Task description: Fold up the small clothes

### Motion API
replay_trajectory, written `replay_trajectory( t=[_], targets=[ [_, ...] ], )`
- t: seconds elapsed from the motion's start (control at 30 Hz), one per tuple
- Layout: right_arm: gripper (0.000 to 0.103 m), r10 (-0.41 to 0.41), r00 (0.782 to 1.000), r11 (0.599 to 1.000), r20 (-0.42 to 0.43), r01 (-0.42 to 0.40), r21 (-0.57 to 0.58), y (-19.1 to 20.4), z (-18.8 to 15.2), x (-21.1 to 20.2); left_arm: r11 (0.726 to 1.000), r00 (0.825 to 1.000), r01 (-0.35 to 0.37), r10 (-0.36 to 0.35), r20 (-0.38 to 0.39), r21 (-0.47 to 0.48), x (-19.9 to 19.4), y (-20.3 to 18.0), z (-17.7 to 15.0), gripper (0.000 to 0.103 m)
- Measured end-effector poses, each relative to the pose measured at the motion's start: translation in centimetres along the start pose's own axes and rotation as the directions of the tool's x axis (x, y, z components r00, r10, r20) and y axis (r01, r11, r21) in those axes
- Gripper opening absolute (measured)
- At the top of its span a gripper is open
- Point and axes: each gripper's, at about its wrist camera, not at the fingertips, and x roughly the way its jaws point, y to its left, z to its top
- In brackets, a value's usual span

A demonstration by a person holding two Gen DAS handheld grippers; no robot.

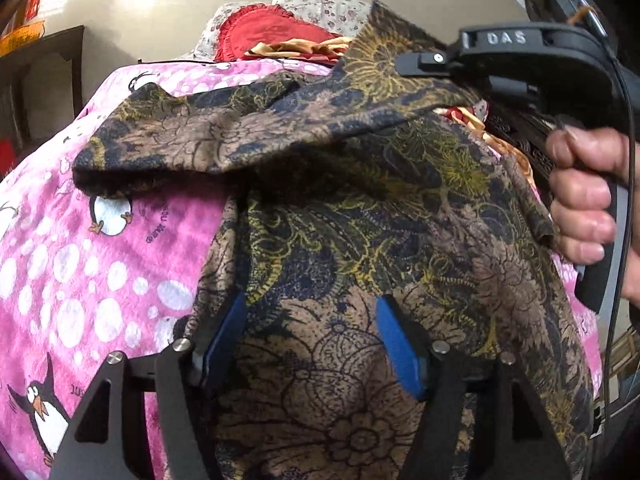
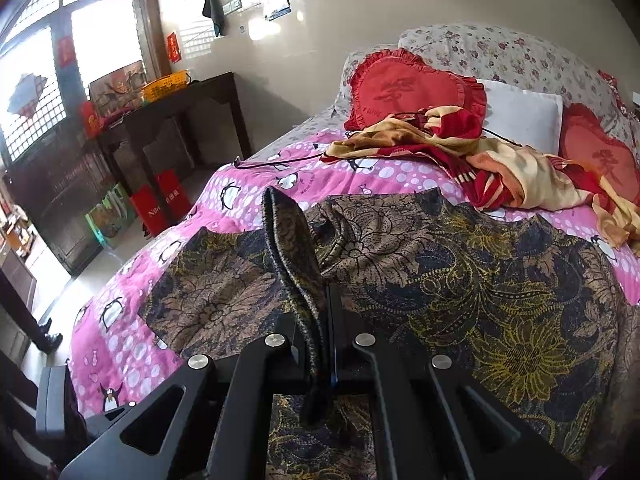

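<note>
The right gripper [image 2: 320,316] pinched a raised hem of the floral garment [image 2: 460,280] (dark, gold-patterned), which lay spread beyond it on the pink blanket [image 2: 256,184]. The left gripper [image 1: 312,336] stood wide over the cloth.

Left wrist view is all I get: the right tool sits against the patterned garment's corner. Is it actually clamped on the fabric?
Observer: Yes. The right wrist view shows the right tool shut on a hemmed edge of the patterned garment, standing up between its fingers.
Operator: And the red and gold scrap beyond it?
Observer: A crumpled red and yellow cloth lying in front of a red heart cushion.
</note>
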Motion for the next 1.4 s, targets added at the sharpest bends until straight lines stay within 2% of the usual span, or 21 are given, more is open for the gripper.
replay_trajectory(
  t=[0.23,0.37,0.57,0.7,0.83,0.87,1.0,1.07,1.27,1.4],
  targets=[
    [0.007,-0.031,0.999,0.999,0.009,0.031,-0.017,-0.3,0.6,0.4,1.0,1.0,0.006,-0.005,-0.018,0.024,0.4,-0.4,0.1,0.081],
    [0.007,-0.04,0.999,0.998,0.012,0.04,0.048,-2.3,0.9,0.0,1.0,1.0,0.023,-0.022,-0.019,0.02,0.5,-0.3,0.1,0.083],
    [0.007,-0.121,0.992,0.971,0.022,0.114,0.21,-9.1,0.0,-2.9,0.998,0.998,0.063,-0.063,-0.009,-0.01,0.3,0.4,0.1,0.084],
    [0.007,-0.161,0.987,0.937,0.007,0.151,0.314,-15.2,-2.6,-5.0,0.998,0.998,0.058,-0.058,-0.014,0.0,0.3,0.4,0.1,0.086],
    [0.007,-0.161,0.987,0.901,0.005,0.145,0.41,-19.9,-5.9,-6.0,0.999,0.999,0.042,-0.042,-0.021,0.018,0.4,0.0,0.2,0.087],
    [0.007,-0.14,0.99,0.887,0.0,0.126,0.444,-21.1,-6.9,-6.0,0.999,0.999,0.038,-0.038,-0.022,0.021,0.5,-0.1,0.2,0.087],
    [0.007,-0.133,0.991,0.85,-0.009,0.118,0.514,-23.7,-9.5,-6.4,0.999,0.999,0.025,-0.024,-0.027,0.033,0.8,-0.6,0.3,0.088],
    [0.007,-0.132,0.991,0.836,-0.006,0.115,0.537,-24.6,-10.4,-6.6,0.999,0.999,0.022,-0.021,-0.028,0.034,0.8,-0.6,0.3,0.088],
    [0.006,-0.135,0.991,0.831,-0.021,0.125,0.541,-24.5,-11.5,-6.7,0.999,0.999,0.004,-0.002,-0.033,0.052,0.9,-0.9,0.3,0.089],
    [0.006,-0.129,0.989,0.812,-0.065,0.143,0.566,-24.8,-11.8,-6.3,0.997,0.999,-0.037,0.039,-0.034,0.066,0.7,-1.3,0.9,0.089]
  ],
)
